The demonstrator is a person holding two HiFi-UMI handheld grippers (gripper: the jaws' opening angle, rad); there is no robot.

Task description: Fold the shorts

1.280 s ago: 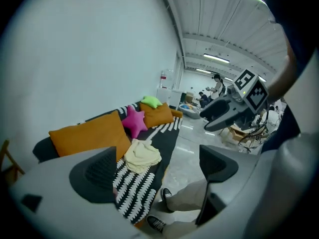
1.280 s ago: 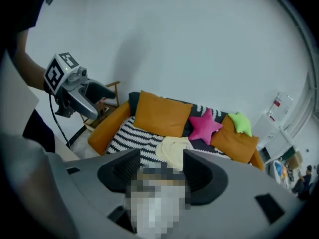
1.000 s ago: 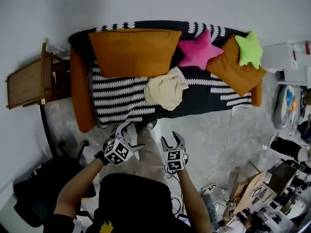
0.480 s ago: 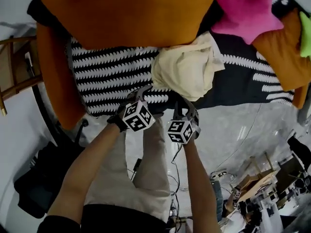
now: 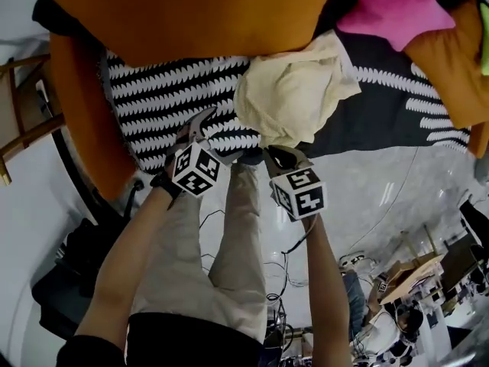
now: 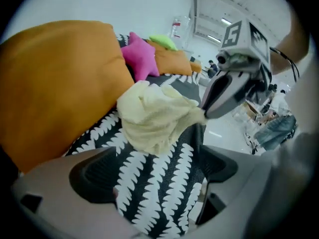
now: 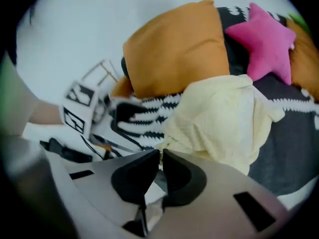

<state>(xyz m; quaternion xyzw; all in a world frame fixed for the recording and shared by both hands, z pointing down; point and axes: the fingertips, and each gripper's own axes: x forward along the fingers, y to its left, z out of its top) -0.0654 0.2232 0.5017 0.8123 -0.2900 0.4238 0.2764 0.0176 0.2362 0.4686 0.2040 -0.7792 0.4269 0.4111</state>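
The cream shorts (image 5: 294, 90) lie crumpled on the sofa's black-and-white blanket (image 5: 168, 90), near its front edge. My right gripper (image 5: 270, 151) is at their near corner. Its jaws have just been closing and now stand shut, with the hem of the shorts (image 7: 224, 118) pinched at the tips (image 7: 160, 153). In the left gripper view the cloth (image 6: 154, 116) is drawn to a point at the right gripper (image 6: 209, 111). My left gripper (image 5: 205, 132) hangs open over the bare blanket left of the shorts, with nothing between its jaws (image 6: 157, 171).
A large orange cushion (image 5: 199, 14) lies behind the shorts, with a pink star pillow (image 5: 397, 10) to the right. A wooden chair (image 5: 23, 128) stands left of the sofa. The person's beige trouser legs (image 5: 221, 258) are below the grippers. Boxes and cables clutter the floor at lower right.
Both grippers came down and forward to the sofa's front edge. The right jaws went from open to shut at the shorts' near corner. The left gripper stayed open.
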